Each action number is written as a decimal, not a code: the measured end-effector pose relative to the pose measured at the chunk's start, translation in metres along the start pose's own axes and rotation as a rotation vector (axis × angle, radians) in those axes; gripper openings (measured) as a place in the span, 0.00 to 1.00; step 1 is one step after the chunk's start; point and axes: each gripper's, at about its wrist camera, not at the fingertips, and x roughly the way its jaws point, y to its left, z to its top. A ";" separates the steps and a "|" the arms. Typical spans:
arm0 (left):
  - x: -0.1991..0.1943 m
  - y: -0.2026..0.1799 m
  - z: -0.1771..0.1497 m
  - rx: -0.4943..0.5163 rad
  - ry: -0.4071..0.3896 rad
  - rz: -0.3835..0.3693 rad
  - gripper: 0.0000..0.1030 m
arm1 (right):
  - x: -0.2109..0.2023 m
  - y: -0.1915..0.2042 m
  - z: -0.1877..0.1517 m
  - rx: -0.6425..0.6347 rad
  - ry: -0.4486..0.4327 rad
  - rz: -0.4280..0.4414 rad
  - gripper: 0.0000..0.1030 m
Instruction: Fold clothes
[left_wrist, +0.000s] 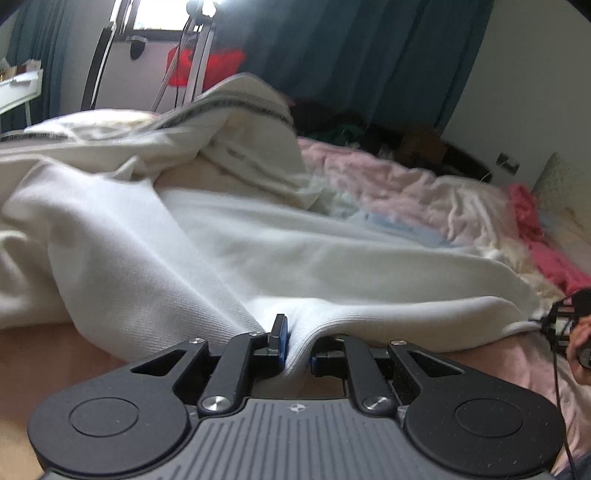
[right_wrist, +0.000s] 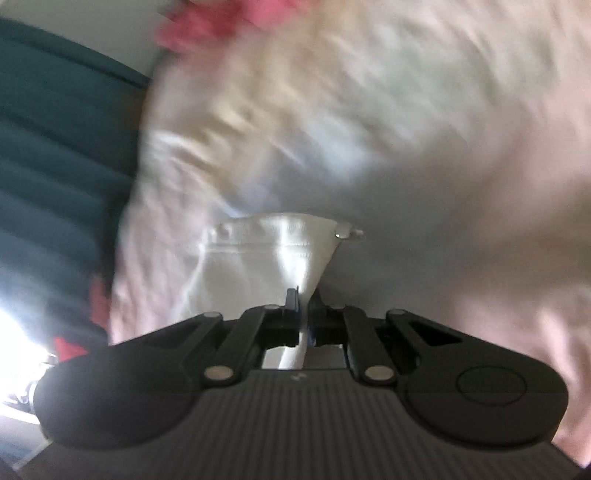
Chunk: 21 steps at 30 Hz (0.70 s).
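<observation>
No brand or writing can be read on anything here; only a small round mark sits on the grey body of each gripper.

In the left wrist view, the left gripper has its jaws closed on a ribbed edge of the white garment. The cloth fills the middle of the frame and runs from the jaws up to the upper left, where it is bunched over a cream cloth with dark stripes. The garment lies on a bed with pink and white bedding. At the right edge the right gripper is cut off by the frame and only partly seen.

In the right wrist view, the right gripper holds a corner of the garment between its closed jaws, just above them at centre. A stitched hem shows there. The rest of this view is strongly blurred; only pale bedding, something pink at the top and a dark teal curtain at left can be made out.
</observation>
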 end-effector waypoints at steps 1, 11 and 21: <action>0.000 0.002 0.000 -0.012 0.007 -0.001 0.13 | 0.002 -0.007 0.001 0.017 0.021 0.011 0.08; -0.049 0.043 0.008 -0.286 0.044 -0.056 0.80 | -0.037 -0.007 -0.011 -0.059 0.031 -0.006 0.13; -0.084 0.147 0.014 -0.636 0.074 0.209 0.96 | -0.041 0.001 -0.019 -0.058 0.099 0.115 0.82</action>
